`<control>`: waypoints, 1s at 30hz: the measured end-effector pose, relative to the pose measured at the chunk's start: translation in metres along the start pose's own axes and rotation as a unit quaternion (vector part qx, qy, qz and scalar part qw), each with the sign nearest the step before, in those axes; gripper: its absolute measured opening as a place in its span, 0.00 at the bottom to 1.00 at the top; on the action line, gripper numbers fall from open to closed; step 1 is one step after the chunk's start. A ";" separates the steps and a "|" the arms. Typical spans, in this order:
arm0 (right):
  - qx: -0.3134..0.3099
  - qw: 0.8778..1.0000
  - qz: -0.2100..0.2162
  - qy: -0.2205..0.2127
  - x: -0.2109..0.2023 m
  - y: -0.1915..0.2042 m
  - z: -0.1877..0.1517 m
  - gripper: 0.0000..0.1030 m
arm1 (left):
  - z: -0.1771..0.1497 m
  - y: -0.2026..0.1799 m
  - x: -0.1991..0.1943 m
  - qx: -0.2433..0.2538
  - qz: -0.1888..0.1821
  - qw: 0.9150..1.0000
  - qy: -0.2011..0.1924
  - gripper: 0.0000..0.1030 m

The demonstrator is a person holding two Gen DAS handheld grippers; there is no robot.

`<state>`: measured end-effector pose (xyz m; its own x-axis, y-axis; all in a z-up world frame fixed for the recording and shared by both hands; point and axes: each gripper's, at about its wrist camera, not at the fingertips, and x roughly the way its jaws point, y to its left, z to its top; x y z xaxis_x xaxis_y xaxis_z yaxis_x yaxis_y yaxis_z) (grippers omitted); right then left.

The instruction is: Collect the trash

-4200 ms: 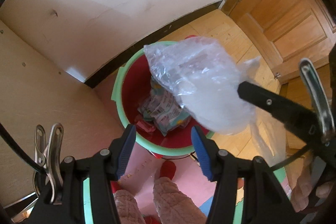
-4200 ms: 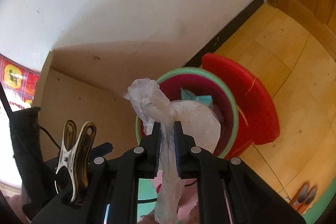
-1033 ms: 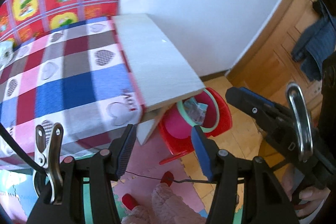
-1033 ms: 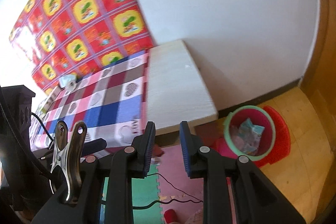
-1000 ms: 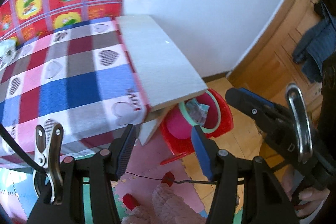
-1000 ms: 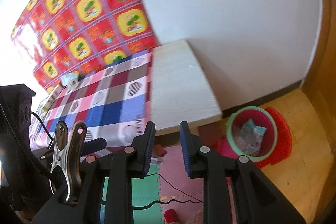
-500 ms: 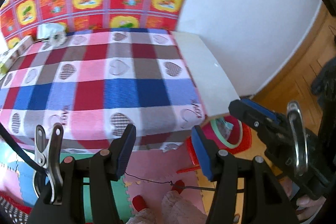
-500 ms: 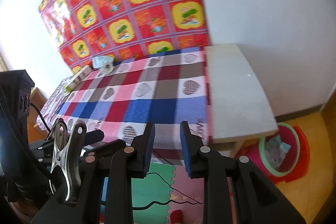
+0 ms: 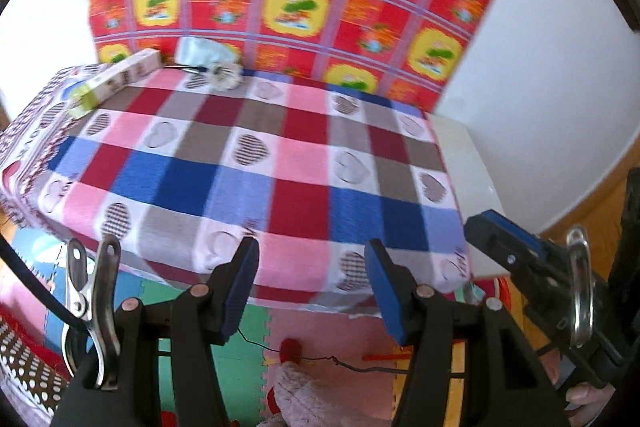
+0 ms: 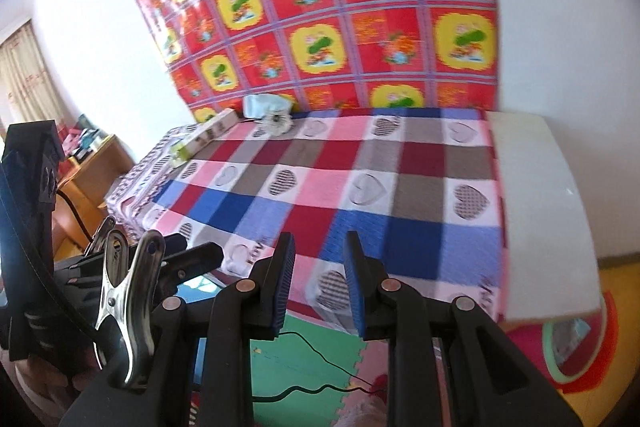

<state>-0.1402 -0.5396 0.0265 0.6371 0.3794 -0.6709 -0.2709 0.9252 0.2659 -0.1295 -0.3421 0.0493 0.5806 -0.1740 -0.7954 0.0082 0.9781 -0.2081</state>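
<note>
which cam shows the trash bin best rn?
Right wrist: the bin shows its green rim, red body and some trash inside, low right beside the table. Left wrist catches only a sliver of rim behind the right gripper.

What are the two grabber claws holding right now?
Left gripper: open, holding nothing.
Right gripper: open with a narrower gap, holding nothing.

Tablecloth [image 9: 248,163] pink-blue-red checks, hearts; wall sheet [image 10: 340,7] red-yellow squares.

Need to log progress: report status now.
Left gripper and right gripper open, empty. Crumpled trash at checkered tablecloth's far edge. Path unobstructed.
</note>
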 end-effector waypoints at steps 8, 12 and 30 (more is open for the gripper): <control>-0.011 0.999 0.035 0.005 0.040 0.020 0.028 0.25 | 0.032 0.050 0.000 -0.034 0.040 0.999 -0.015 0.56; -0.019 0.999 0.047 0.005 0.059 0.029 0.044 0.25 | 0.048 0.068 0.004 -0.041 0.054 0.997 -0.021 0.56; -0.037 0.996 0.083 0.013 0.151 0.060 0.125 0.25 | 0.132 0.153 0.037 -0.085 0.092 0.992 -0.021 0.56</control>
<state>0.0299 -0.4251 0.0281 0.5614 0.5252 -0.6395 -0.4240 0.8462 0.3227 0.0007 -0.1843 0.0633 0.5930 0.0145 -0.8051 -0.2364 0.9589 -0.1568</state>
